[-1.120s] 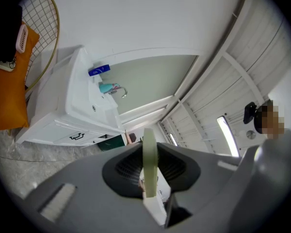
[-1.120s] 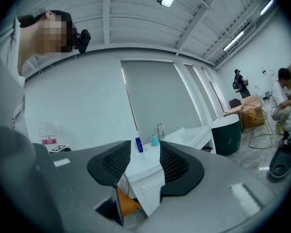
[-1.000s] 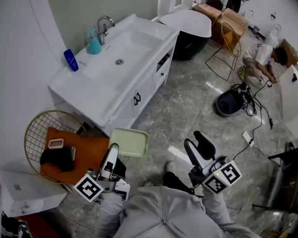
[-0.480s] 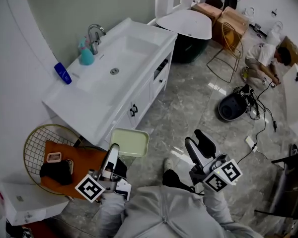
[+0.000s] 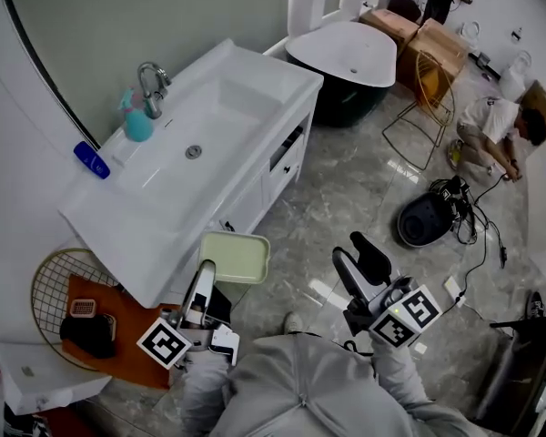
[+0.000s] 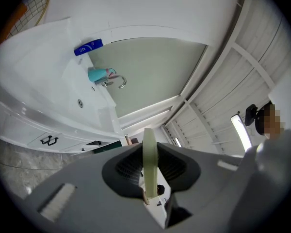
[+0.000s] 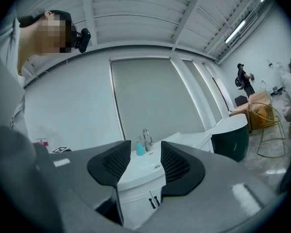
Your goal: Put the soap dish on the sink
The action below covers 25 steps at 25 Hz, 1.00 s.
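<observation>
Wirework, a round basket (image 5: 44,285) with an orange pad (image 5: 127,321), lies low to the left of the left gripper's (image 5: 206,273) jaws. Ahead of those jaws and to their left stands the white sink (image 5: 155,217) on its cabinet. Along its far rim, well beyond the jaws, stand a blue bottle (image 5: 91,160), a teal soap bottle (image 5: 136,126) and a chrome tap (image 5: 152,78).

The left jaws are clenched on the near edge of the pale green soap dish (image 5: 237,257). It sticks out level in front of them, held in the air near the sink's front edge and not on the sink. The left gripper view shows the dish edge-on between the two pads.

To the right, the right gripper (image 5: 354,253) has its jaws released and apart, with nothing between them. Its own view shows the sink and tap through the gap, well ahead. Beyond these jaws stands a dark bathtub (image 5: 346,53) with a white rim. To their right, on the grey marble floor (image 5: 346,180), sit a dark round machine (image 5: 426,218) with cables and, farther off, a crouching person (image 5: 496,126).
</observation>
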Tool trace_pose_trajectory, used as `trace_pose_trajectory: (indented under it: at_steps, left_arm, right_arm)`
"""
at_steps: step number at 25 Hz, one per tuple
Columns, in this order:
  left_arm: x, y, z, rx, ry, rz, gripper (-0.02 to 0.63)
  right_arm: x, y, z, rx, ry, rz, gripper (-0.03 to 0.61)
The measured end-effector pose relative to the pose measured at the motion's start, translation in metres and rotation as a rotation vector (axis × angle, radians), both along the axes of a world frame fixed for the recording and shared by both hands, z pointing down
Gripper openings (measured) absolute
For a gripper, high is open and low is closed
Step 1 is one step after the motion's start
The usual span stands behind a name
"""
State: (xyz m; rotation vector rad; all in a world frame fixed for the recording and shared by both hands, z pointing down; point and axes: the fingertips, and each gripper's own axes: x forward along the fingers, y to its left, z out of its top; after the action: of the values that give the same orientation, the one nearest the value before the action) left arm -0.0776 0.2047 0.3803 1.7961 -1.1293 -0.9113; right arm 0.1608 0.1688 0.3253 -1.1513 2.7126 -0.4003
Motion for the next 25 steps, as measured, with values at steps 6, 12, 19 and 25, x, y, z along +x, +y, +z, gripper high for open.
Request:
trace_pose_trajectory:
  at_steps: [6, 12, 19, 25]
  left_arm:
    - [0.022, -0.053, -0.003, -0.002, -0.012, -0.017, 0.129]
    - [0.019, -0.093, -0.002, -0.026, -0.028, -0.030, 0.129]
    - [-0.011, -0.168, 0.010, -0.030, -0.018, -0.039, 0.129]
    - [-0.038, -0.252, 0.013, -0.027, -0.011, -0.010, 0.129]
  right_arm:
    - [0.017, -0.057, 0.004, -0.019, -0.004, -0.037, 0.187]
    - [0.013, -0.103, 0.011, -0.048, -0.003, -0.059, 0.186]
    - [-0.011, -0.175, 0.018, -0.046, 0.013, -0.052, 0.186]
    - [-0.039, -0.251, 0.005, -0.026, 0.018, -0.017, 0.186]
